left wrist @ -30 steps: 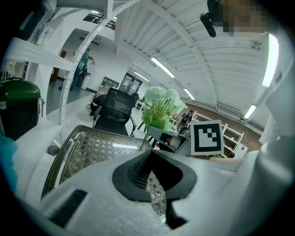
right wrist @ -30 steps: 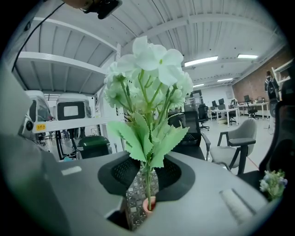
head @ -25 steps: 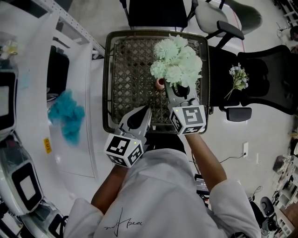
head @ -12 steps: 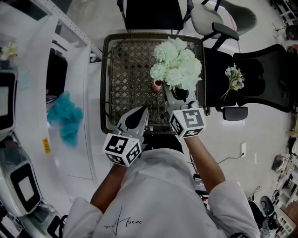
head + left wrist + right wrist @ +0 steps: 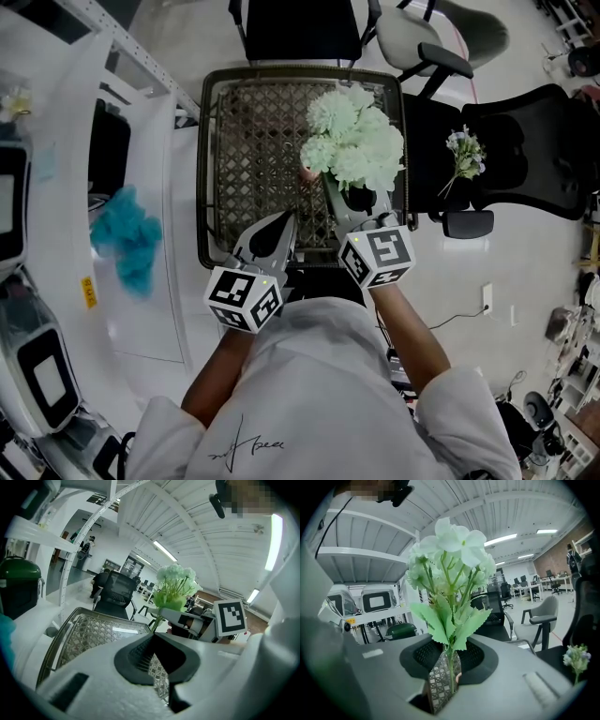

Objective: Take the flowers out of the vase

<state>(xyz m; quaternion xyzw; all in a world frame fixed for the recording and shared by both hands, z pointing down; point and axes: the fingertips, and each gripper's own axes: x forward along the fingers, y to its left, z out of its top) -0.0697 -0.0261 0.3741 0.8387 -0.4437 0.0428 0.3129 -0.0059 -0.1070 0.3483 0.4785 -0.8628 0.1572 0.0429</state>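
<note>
Pale-green flowers (image 5: 354, 141) clamped in right gripper (image 5: 343, 195), seemingly clear of vase (image 5: 307, 173) at eight o'clock. Left gripper (image 5: 289, 220) closed, empty. Only set-down left.

The left tool (image 5: 284, 223) points far and slightly down with its jaws together on nothing, while the right tool (image 5: 339, 192), just to its right and reaching farther, has its jaws clamped on the stems of the flowers (image 5: 354, 141).
</note>
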